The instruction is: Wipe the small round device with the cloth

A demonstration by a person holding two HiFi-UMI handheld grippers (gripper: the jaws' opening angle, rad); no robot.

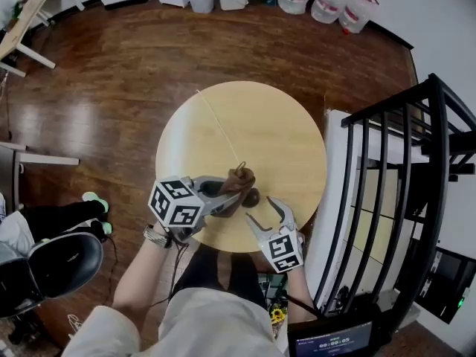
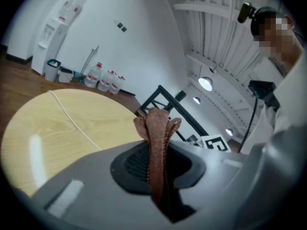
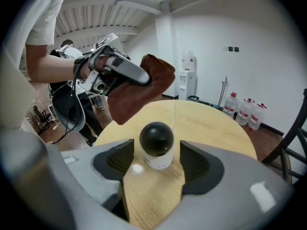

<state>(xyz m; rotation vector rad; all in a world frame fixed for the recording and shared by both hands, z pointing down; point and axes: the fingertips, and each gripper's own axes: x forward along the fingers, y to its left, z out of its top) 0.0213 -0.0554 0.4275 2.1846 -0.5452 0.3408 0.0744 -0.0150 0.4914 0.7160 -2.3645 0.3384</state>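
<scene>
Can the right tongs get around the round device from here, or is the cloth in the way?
Probably yes. The right tongs stand open, the device upright on the table in line with their gap, nothing between. The cloth, gripped in the left tongs, hangs above and beyond it.

Device [image 3: 156, 143] on tbl [image 1: 275, 125]; cloth [image 1: 239, 178] just beside.

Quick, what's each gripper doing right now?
Left gripper: closed on the brown cloth.
Right gripper: open, round device between its jaws, untouched.
</scene>
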